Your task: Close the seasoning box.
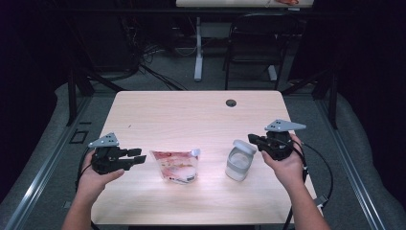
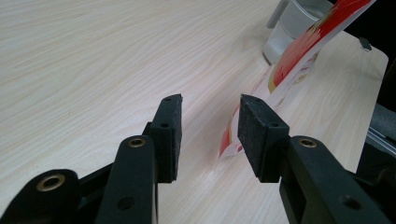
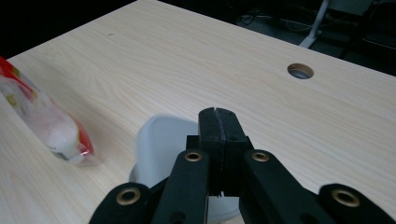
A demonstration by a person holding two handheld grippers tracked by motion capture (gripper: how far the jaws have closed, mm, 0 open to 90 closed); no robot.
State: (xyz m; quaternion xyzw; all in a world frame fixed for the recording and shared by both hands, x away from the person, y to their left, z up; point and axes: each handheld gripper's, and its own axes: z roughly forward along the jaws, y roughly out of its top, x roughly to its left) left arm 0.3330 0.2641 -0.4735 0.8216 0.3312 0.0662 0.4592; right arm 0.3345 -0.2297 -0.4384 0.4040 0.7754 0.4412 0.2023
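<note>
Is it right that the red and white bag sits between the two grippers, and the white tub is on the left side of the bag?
Not quite. The bag does sit between the left gripper and the right gripper, but the white tub stands on the bag's right side, next to the right gripper. The high view shows it.

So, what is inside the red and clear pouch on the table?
The pouch holds something white behind its clear part; what it is cannot be told. The red print covers the rest.
</note>
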